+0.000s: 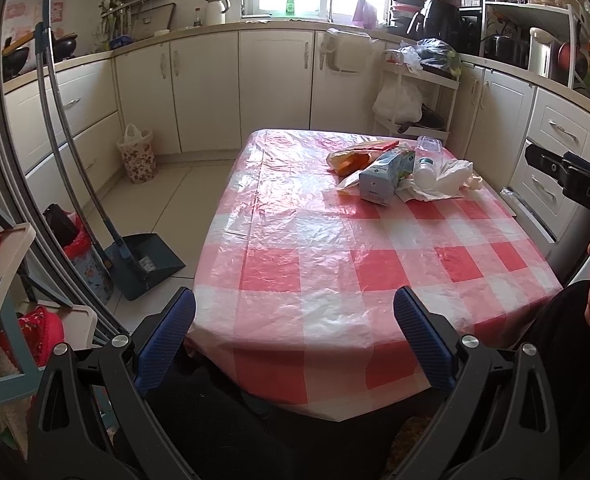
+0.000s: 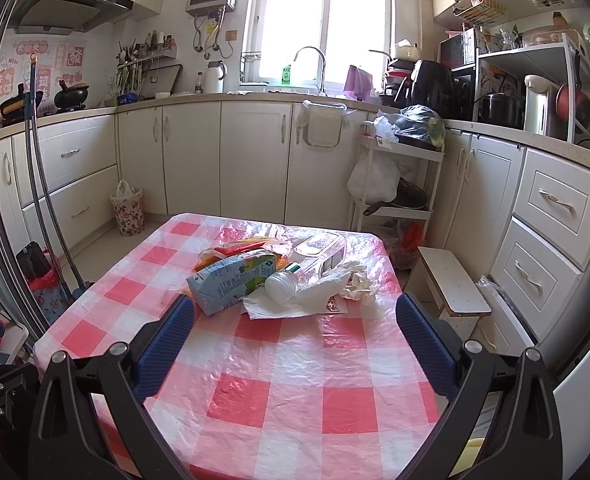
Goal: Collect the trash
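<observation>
Table [image 2: 279, 392] carries a glossy, wrinkled plastic cloth in red and white checks. All the trash sits in one heap toward the far right corner, well apart from both tools.

Heap contents: a pale blue cardboard carton [image 2: 231, 280] lying on its side, box-shaped, nearest the left of the heap. Just right of it, touching, a clear plastic bottle [image 2: 295, 276] on its side, white cap end toward the near edge. Crumpled white tissue [image 2: 359, 280] lies at the right of the heap, soft and creased. An orange and red wrapper [image 2: 235, 250] lies behind the carton, shiny film. A clear rigid plastic box [image 2: 323, 246] sits at the back of the heap.

Left gripper [image 1: 295, 336]: ribbed blue pads on black arms, spread wide, empty, above the near edge of the table. Right gripper [image 2: 295, 340]: same build, spread wide, empty, over the middle of the table.

Floor by the far cabinets: a flower-patterned bin [image 1: 137, 156] lined with a white bag.
</observation>
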{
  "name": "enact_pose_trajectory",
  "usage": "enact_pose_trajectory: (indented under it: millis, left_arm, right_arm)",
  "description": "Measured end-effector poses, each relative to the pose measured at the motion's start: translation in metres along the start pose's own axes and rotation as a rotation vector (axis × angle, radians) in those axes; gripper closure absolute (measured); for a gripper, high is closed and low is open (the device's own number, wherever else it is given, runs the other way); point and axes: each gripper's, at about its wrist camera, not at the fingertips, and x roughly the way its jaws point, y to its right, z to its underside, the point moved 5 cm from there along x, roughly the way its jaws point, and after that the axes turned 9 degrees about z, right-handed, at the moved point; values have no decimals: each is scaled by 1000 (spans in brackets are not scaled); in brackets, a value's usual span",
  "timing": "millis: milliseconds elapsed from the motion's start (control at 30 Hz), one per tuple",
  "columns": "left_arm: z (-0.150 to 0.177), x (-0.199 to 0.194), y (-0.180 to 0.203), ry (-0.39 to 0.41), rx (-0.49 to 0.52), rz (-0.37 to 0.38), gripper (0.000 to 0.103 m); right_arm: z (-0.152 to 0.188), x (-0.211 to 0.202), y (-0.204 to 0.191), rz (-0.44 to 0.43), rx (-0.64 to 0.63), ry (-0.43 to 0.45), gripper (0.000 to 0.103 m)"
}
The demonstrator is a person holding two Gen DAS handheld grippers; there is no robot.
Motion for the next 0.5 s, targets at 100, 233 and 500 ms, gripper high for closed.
enact_pose_trajectory:
  millis: [100,233,500]
  left_arm:
    - [0,0,0,-1,2,3,7]
    - [-1,0,0,-2,8,9,7]
    - [-1,2,0,-11,23,19,7]
  right_arm:
    - [1,0,1,4,-5,-1,6]
    - [2,0,1,6,-6,-3,6]
    - [2,1,4,10,-9,-4,6]
